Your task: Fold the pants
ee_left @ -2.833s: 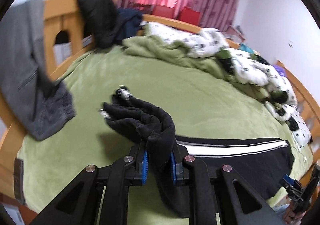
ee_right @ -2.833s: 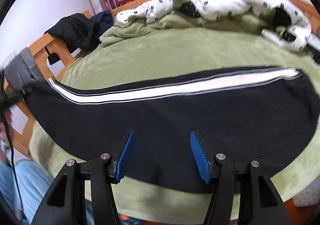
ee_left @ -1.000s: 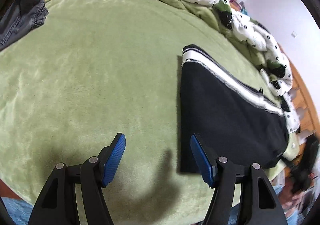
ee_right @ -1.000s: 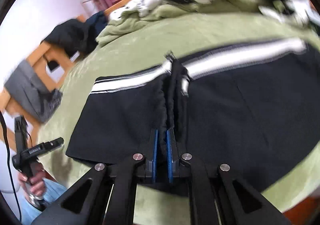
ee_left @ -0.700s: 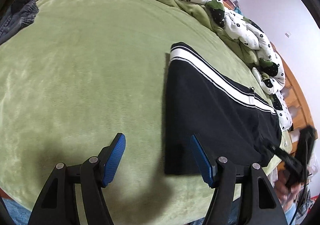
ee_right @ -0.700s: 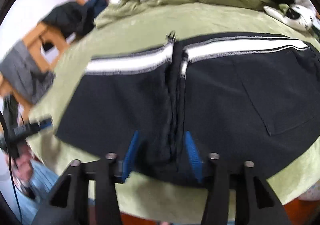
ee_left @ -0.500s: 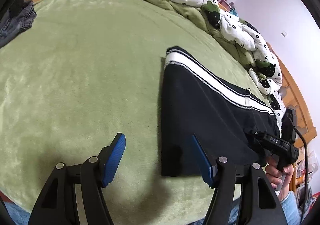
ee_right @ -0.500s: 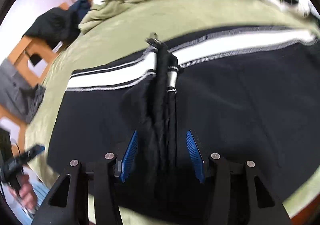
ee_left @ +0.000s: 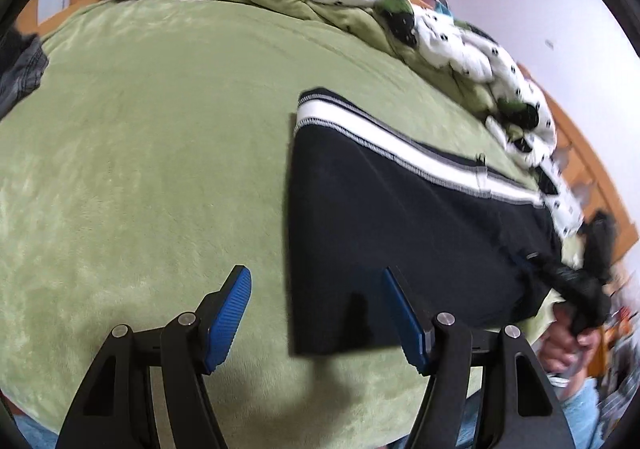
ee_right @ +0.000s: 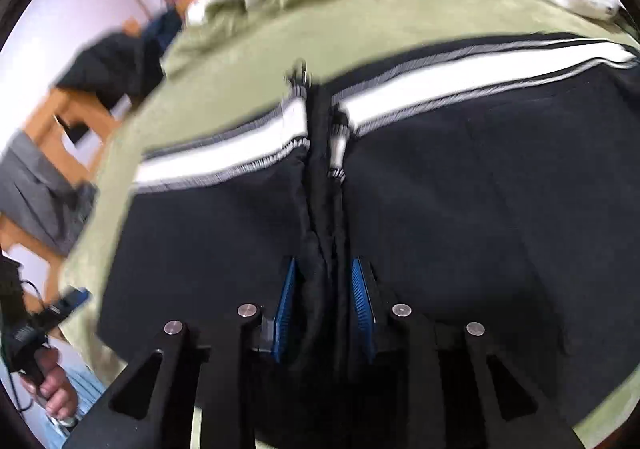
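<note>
In the left wrist view our left gripper [ee_left: 316, 313] sits at the bottom of the frame with its blue pads spread well apart and nothing between them, above the green blanket [ee_left: 140, 153] that covers the bed. The black pants [ee_left: 400, 233], with a white side stripe, lie folded flat on the blanket from the centre toward the right of the frame; their near left corner reaches just in front of our right-hand pad. At the far right edge a hand [ee_left: 568, 345] grips the other tool, blurred. A spotted white quilt [ee_left: 452, 37] is bunched along the upper right. In the right wrist view the pants [ee_right: 500, 217] fill the middle and right of the frame, and a raised ridge of black cloth runs down the centre into our right gripper [ee_right: 325, 309]. Its jaws are closing with that ridge between them; whether the pads already press on the cloth we cannot tell. At lower left a hand [ee_right: 50, 381] holds the left tool.
</note>
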{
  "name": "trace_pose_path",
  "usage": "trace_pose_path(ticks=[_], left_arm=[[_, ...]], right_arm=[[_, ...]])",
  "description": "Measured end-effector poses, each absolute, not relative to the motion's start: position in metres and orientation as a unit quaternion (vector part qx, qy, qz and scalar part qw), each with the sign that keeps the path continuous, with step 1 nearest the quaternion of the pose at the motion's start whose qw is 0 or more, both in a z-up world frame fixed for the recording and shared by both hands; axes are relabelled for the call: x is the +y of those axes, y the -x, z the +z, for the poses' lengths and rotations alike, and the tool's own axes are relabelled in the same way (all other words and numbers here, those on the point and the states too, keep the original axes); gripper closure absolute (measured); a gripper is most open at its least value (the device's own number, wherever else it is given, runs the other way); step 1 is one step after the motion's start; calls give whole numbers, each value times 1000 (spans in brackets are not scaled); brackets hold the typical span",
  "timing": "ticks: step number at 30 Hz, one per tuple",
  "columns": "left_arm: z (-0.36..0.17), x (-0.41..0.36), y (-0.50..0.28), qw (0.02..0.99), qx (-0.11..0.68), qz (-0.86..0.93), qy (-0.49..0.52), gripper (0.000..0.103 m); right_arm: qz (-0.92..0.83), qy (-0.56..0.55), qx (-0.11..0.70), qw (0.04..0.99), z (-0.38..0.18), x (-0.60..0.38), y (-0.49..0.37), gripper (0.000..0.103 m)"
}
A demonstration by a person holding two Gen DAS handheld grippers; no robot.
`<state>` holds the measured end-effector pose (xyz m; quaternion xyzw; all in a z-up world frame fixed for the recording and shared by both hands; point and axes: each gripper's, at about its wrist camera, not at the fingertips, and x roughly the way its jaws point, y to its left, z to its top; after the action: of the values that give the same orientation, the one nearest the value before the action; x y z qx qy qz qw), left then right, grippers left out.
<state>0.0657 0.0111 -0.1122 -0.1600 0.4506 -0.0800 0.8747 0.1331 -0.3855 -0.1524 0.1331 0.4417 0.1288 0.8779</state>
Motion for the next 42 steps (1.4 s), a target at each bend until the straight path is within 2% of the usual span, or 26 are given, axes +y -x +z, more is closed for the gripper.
trace_pose_path(ticks=[3, 5, 8, 11, 14, 16, 21, 28, 29, 30, 33, 36, 38, 41, 42], left_arm=[[-133, 5, -65, 859, 483, -56, 161, 38], [-146, 1, -63, 850, 496, -55, 168, 38], [-136, -5, -62, 857, 490, -55, 150, 38], [-117, -5, -63, 872, 467, -50, 134, 39], [-107, -4, -68, 885, 451, -47, 106, 38], [-116, 3, -80, 862, 490, -40, 126, 38], [-138, 29, -82, 840, 491, -52, 226, 38], [-127, 24, -110, 853, 469, -89, 211, 38], [-127, 22, -119, 852, 470, -95, 207, 37], [-133, 20, -134, 846, 481, -111, 203, 32], [-147, 20, -158, 836, 489, -124, 214, 32], [-147, 21, -171, 840, 471, -142, 230, 32], [-149, 16, -182, 838, 470, -156, 231, 32], [-153, 6, -201, 829, 479, -169, 233, 38], [-151, 1, -207, 826, 481, -176, 235, 51]], right_arm=[[125, -143, 406, 894, -138, -401, -106, 74], [125, -100, 416, 895, -141, -394, -93, 74], [111, -45, 413, 903, -150, -385, -77, 75], [94, -71, 403, 907, -138, -412, -66, 75], [69, -148, 380, 911, -124, -464, -45, 61], [17, -169, 365, 916, -120, -499, -33, 49], [-61, -181, 376, 907, -133, -557, -29, 49], [-47, -225, 375, 898, -149, -601, -44, 49], [-42, -239, 374, 895, -151, -606, -52, 49], [-34, -262, 373, 889, -155, -612, -61, 49], [-27, -329, 365, 870, -166, -628, -84, 49], [-31, -357, 352, 864, -169, -639, -106, 52], [-38, -350, 347, 869, -167, -641, -120, 61], [-43, -335, 349, 874, -171, -639, -138, 61], [-43, -334, 347, 875, -172, -639, -142, 58]])
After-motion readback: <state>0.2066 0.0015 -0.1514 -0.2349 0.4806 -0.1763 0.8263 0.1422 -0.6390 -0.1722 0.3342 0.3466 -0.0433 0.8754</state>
